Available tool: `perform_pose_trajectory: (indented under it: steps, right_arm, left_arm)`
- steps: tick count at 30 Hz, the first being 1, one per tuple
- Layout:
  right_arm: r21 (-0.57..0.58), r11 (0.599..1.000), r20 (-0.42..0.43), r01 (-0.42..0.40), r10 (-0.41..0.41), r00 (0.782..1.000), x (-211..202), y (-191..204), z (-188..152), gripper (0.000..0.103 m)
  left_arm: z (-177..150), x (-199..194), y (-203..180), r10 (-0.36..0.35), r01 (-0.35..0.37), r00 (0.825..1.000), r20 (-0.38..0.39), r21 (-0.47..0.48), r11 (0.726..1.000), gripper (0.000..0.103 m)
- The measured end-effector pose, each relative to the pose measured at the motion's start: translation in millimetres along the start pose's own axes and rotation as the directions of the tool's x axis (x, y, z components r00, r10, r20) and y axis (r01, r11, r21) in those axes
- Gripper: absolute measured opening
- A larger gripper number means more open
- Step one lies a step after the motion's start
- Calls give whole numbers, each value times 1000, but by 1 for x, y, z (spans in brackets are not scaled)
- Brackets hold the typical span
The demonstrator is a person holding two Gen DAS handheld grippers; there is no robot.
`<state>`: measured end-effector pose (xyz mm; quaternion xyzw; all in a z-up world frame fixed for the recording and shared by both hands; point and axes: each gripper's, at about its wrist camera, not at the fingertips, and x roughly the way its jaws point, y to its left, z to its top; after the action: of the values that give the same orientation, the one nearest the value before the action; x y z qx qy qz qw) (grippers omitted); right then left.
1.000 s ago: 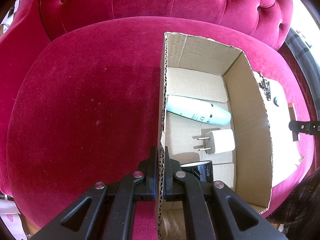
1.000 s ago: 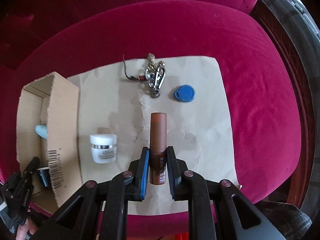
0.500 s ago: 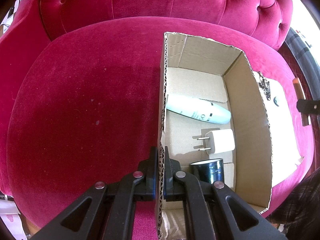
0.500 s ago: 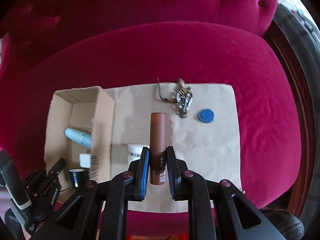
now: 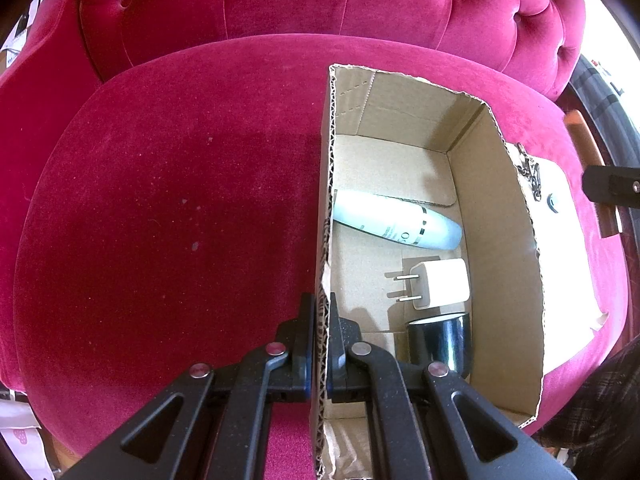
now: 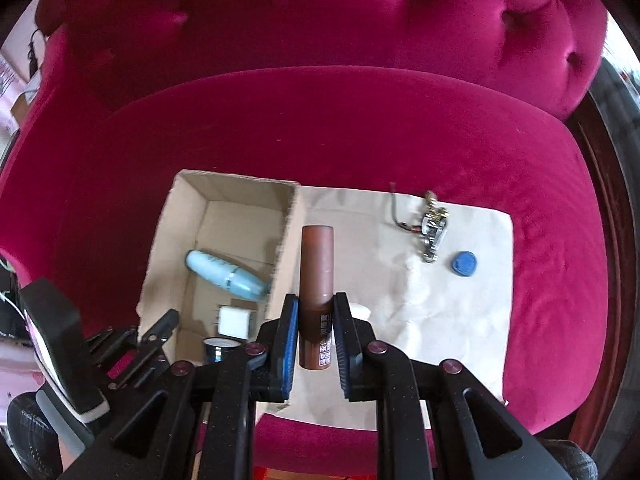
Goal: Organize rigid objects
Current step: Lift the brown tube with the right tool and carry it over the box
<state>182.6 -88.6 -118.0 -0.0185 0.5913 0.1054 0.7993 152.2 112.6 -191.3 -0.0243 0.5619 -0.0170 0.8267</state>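
My left gripper (image 5: 319,308) is shut on the left wall of an open cardboard box (image 5: 326,168) that sits on a red velvet seat. The box holds a pale blue bottle (image 5: 396,222), a white charger plug (image 5: 442,284) and a dark glossy jar (image 5: 442,342). My right gripper (image 6: 316,310) is shut on a brown tube (image 6: 317,264) and holds it in the air over the box's right wall (image 6: 286,248). The box interior (image 6: 236,220) lies left of the tube. A white jar (image 6: 360,312) is mostly hidden behind the right finger.
Brown paper (image 6: 400,292) covers the seat right of the box. A key bunch with a carabiner (image 6: 430,232) and a blue tag (image 6: 464,263) lie on it. The tufted sofa back (image 6: 320,20) rises behind. My left gripper shows in the right wrist view (image 6: 160,328).
My right gripper has risen and moved left with the brown tube, from above the paper to over the box's right wall. The left gripper still clamps the box wall.
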Motion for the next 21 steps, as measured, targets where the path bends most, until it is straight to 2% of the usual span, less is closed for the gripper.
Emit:
perform_pose_trajectory:
  steps: [10, 21]
  right_arm:
    - [-65, 997, -16, -36, 35, 999, 11, 37, 5, 16]
    - [-73, 997, -35, -38, 36, 999, 30, 49, 5, 16]
  left_arm:
    - [0, 0, 0, 0, 0, 1000, 0, 0, 1000, 3]
    - [0, 0, 0, 1, -1, 1000, 1, 0, 1000, 3]
